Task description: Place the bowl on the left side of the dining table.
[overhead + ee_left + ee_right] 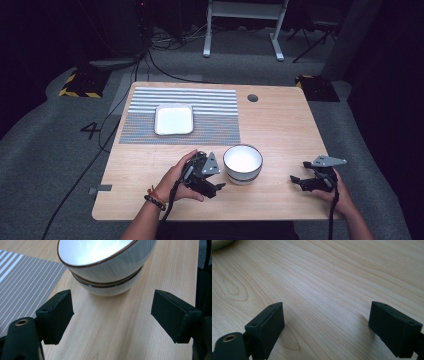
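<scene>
Two white bowls with a thin brown rim (242,163) stand stacked near the table's front middle. In the left gripper view the stacked bowls (107,270) rise just beyond the open jaws. My left gripper (214,175) (112,315) sits on the table just left of the stack, open and holding nothing. My right gripper (300,171) (327,325) rests to the right of the bowls, apart from them, open over bare wood. A sliver of the bowl (218,243) shows at the top left of the right gripper view.
A grey striped placemat (210,120) (22,277) lies across the back left of the wooden table (280,130), with a white square plate (174,119) on it. A round cable hole (252,97) sits at the back. Cables run over the floor to the left.
</scene>
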Tool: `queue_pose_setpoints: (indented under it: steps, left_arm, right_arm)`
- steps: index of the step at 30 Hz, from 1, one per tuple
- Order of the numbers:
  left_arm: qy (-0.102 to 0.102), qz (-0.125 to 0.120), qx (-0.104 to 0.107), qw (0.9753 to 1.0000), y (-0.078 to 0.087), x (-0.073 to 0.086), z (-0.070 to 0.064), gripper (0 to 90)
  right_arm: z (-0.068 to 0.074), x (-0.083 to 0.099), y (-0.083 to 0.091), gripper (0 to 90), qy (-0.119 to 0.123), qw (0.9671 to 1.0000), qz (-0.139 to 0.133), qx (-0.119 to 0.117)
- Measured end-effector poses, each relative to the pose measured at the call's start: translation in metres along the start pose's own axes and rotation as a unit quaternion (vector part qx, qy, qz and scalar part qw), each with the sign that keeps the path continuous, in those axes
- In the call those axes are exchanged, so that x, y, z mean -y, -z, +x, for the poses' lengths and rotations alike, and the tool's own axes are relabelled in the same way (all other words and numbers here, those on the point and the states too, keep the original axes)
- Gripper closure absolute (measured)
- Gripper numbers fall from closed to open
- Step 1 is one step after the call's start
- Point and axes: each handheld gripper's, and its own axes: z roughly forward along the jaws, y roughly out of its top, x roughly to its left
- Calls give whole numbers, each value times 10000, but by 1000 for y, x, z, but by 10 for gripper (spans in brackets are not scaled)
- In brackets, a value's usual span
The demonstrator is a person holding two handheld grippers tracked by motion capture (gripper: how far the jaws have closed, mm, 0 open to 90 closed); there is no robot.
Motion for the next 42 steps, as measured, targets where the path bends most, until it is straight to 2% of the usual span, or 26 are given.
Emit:
queue_pose_setpoints:
  steps: [2,5,7,11,15,18,22,24,27,28,31,33,35,36,39,40,42]
  left_arm:
    - [-72,-88,-11,9999,-1,-4,-1,179]
    - [-146,-56,-44,9999,-1,-10,-3,182]
    - [-212,-85,12,9997,-1,-14,-3,183]
    - [-212,-102,35,9997,-2,-19,-5,184]
    - [-363,-35,70,9993,-3,-26,-7,180]
    - [-413,-93,39,9991,-2,-30,-7,181]
    - [-475,-91,137,9987,-2,-34,-7,188]
    - [-573,-29,164,9982,-4,-37,-8,189]
    - [-661,-37,340,9972,-8,-42,-8,198]
    - [-606,-24,372,9975,-10,-42,-9,201]
    - [-630,-73,387,9972,-14,-43,-8,202]
    - [-545,-67,429,9976,-17,-44,-7,218]
    - [-553,-106,453,9974,-18,-44,-6,220]
    - [-496,-95,547,9972,-19,-45,-6,222]
    - [-504,-136,717,9961,-21,-46,-4,222]
    - [-451,-122,719,9963,-22,-47,-5,222]
    - [-503,-86,725,9961,-23,-47,-4,215]
  right_arm:
    - [0,0,0,133,-5,10000,3,0]
    - [0,0,0,133,2,10000,-2,1]
    - [0,0,0,133,14,10000,-3,2]
    - [0,0,0,133,14,10000,-3,2]
    - [0,0,0,133,13,10000,-3,2]
    - [0,0,0,133,13,10000,-3,2]
    - [0,0,0,133,13,10000,-3,2]
    - [0,0,0,133,12,10000,-3,2]
    - [0,0,0,133,11,10000,-3,2]
    - [0,0,0,133,1,10000,1,1]
    - [0,0,0,133,-5,10000,3,0]
    - [0,0,0,133,-5,10000,2,1]
    - [0,0,0,133,5,10000,2,3]
    - [0,0,0,133,0,10000,1,1]
    - [0,0,0,133,21,10000,-5,2]
    - [0,0,0,133,4,10000,-1,1]
    - [0,0,0,133,9,10000,6,1]
